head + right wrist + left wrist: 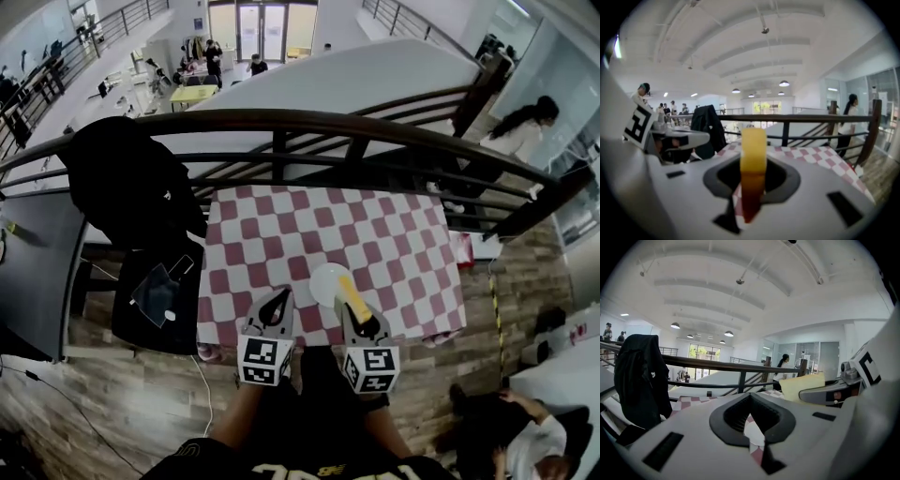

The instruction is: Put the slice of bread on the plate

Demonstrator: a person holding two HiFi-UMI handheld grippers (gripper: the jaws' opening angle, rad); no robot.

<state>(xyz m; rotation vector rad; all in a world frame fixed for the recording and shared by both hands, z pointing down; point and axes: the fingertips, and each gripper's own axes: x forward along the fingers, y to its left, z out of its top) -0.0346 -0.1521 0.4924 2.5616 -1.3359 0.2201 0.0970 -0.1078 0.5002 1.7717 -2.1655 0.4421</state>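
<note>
You're holding the right gripper (364, 328) over the near edge of the desk (375, 234), and its fingers are clamping the slice of bread (352, 297). In the right gripper view the slice (753, 154) is standing on edge between the fingers, pale yellow at the top and shading to a darker brown lower down (that gripper (752, 190) is pinching it right in the middle of the opening).

From the head view the bread is reaching out past the fingertips and lying over the right side of the white plate (323, 281), which is sitting on the red-and-white checked cloth near your side of the desk. Whether the slice is touching the plate, the views aren't showing.

You're keeping the left gripper (277, 302) just beside the right one, to the left of the plate, with its fingers together and nothing pinched between them. The left gripper view is showing the same: the gripper (759, 437) closed to a point, with the yellow slice (801, 385) off to its right.

Beyond the desk a dark railing (281, 122) is curving across, and a black jacket (131, 178) is hanging over it on the left
</note>
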